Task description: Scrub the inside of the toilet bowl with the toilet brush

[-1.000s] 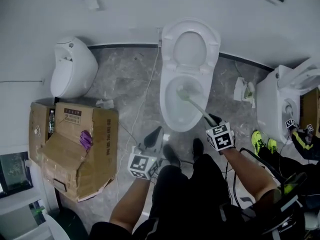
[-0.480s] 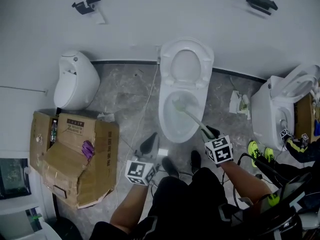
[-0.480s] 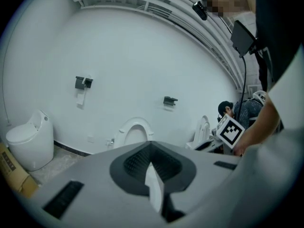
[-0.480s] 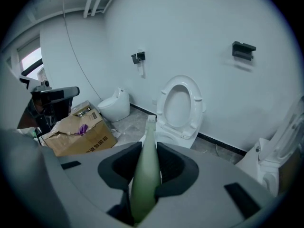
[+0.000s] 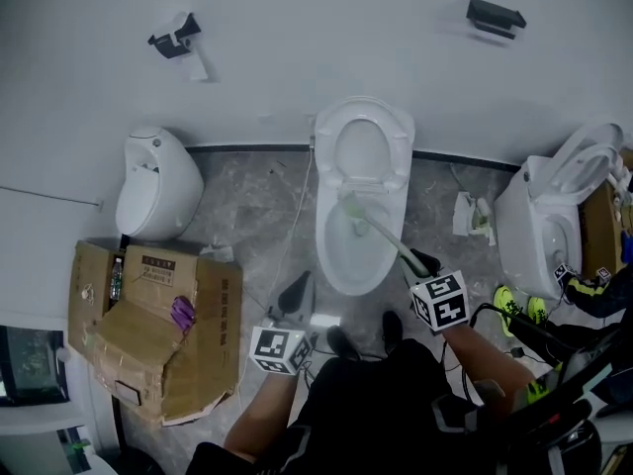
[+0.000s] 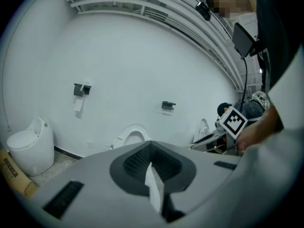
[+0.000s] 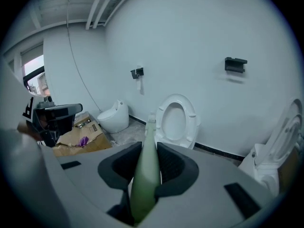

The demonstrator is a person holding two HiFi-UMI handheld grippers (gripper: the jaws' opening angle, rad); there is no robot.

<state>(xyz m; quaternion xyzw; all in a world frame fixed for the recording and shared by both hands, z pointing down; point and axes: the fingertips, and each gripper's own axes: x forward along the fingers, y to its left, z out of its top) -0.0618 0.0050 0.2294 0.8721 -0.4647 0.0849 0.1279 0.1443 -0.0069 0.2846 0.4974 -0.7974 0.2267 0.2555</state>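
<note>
Centrally, against the wall (image 5: 297, 77), the toilet (image 5: 339, 265) is seen with its lid (image 5: 361, 146) raised. The brush (image 5: 381, 234) is held slanting into the bowl, its pale green handle crossing the front right rim. Its head is placed at the back left of the bowl, close under the rim; whether it touches the porcelain cannot be told.

The right gripper (image 5: 420, 262) is clamped on the handle's near end, just outside the bowl's front right edge. In the right gripper view, the right gripper (image 7: 145, 163) shows both dark pads pressed against the brush (image 7: 146, 175), which runs out between them towards the toilet (image 7: 176, 115).

The left gripper (image 5: 297, 291) is held low over the floor (image 5: 247, 196), just left of the bowl's front and apart from it. In the left gripper view, the left gripper (image 6: 152, 167) has its jaws drawn together with nothing gripped between them.

Open floor is left between the toilet and the box (image 5: 148, 334), crossed by a thin cable (image 5: 287, 216). A small toilet (image 5: 158, 181) stands at the wall beyond the box. On the right, a narrower strip of floor separates the bowl from a second toilet (image 5: 539, 221). Shoes (image 5: 392, 327) are planted just before the bowl's front edge.
</note>
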